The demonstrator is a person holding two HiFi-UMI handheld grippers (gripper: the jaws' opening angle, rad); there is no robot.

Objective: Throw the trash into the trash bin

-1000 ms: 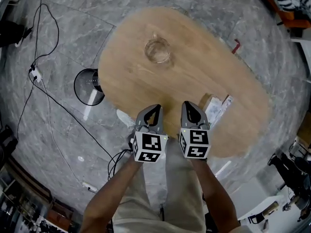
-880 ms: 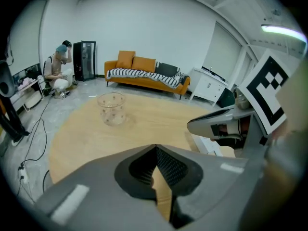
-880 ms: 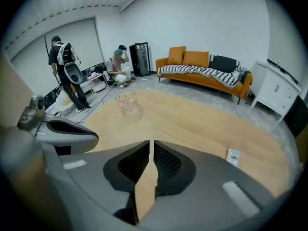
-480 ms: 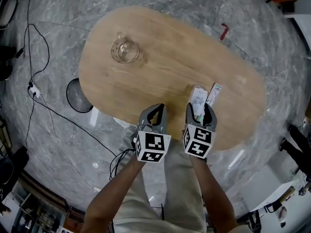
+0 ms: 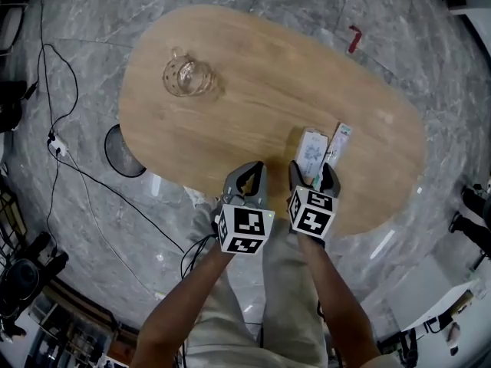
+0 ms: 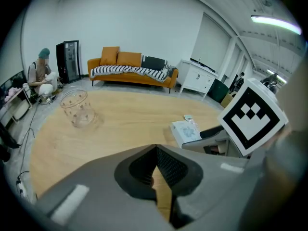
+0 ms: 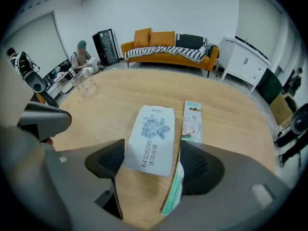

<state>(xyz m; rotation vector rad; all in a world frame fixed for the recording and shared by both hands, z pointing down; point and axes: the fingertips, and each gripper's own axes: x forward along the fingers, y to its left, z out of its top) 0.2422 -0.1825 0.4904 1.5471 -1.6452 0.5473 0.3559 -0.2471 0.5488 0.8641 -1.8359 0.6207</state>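
On the oval wooden table point(image 5: 253, 75) lies a white tissue packet point(image 5: 312, 150) point(image 7: 154, 137) with a flower print. A narrow green-edged wrapper point(image 5: 337, 144) point(image 7: 193, 121) lies right beside it. My right gripper point(image 5: 313, 177) point(image 7: 155, 163) is open, and the packet's near end lies between its fingers without being clamped. My left gripper point(image 5: 246, 179) point(image 6: 156, 152) is shut and empty, over the table's near edge to the left of the right one. A dark round trash bin point(image 5: 121, 152) stands on the floor by the table's left edge, partly under it.
A glass mug point(image 5: 184, 77) point(image 6: 78, 109) stands at the table's far left. Cables point(image 5: 65, 156) trail over the grey floor at left, and a small red object point(image 5: 353, 38) lies beyond the table. The gripper views show an orange sofa point(image 7: 168, 49) and a seated person point(image 6: 42, 76).
My right gripper has moved forward, so the tissue packet now sits between its open fingers. The left gripper has stayed shut beside it. The head view has shifted.
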